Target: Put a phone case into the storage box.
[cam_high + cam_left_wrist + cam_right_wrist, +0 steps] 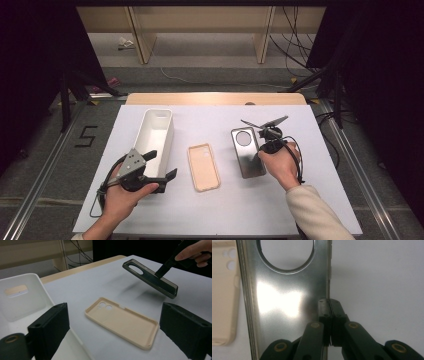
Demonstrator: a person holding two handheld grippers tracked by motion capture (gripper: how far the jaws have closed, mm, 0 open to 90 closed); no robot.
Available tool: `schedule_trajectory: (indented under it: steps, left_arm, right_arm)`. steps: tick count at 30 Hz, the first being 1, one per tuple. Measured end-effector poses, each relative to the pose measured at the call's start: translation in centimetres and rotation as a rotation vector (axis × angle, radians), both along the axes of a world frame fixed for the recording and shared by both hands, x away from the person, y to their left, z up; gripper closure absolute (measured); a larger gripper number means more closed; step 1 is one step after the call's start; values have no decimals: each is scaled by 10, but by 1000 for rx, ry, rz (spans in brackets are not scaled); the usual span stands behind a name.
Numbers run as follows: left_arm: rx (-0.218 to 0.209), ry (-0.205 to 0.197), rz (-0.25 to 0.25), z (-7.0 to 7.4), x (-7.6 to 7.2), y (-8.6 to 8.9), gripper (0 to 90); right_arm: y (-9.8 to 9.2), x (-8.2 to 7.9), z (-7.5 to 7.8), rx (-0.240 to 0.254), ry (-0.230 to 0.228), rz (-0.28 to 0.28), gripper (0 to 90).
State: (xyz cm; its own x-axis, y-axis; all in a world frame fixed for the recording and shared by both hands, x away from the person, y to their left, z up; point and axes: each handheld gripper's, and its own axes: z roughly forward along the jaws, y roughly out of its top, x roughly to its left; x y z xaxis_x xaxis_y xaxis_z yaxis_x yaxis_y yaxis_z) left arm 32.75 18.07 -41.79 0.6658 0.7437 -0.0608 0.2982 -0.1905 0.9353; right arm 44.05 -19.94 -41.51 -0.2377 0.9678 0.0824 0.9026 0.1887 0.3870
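The right gripper (270,141) pinches the right edge of the dark phone case (150,278), lifted and tilted above the table's right half. The white bin (156,131) lies near the left edge, beside the wide-open left gripper (161,165).

left hand (121,192) wrapped round left gripper (162,167) from behind, forearm coming in from bottom edge, gripper lying roughly level, pointing up-right, jaws spread wide with nothing between, grey plate on top, cable looping off wrist. right hand (281,164) gripping right gripper (265,145) from above, light sleeve on forearm, gripper angled toward table, jaws pressed tight together, pinching thin edge, lifted off table
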Motion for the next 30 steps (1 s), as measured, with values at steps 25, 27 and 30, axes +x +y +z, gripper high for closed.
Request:
schedule_trajectory:
  steps: [25, 27, 30]
  left_arm:
    - [-50, 232, 66, 17, 84, -129, 527]
    - [-78, 250, 78, 17, 90, -129, 561]
    - [-85, 256, 79, 17, 92, -130, 601]
  right_arm:
    - [39, -32, 18, 87, -243, 36, 893]
    - [40, -33, 19, 81, -253, 44, 893]
    - [42, -34, 20, 78, -262, 47, 892]
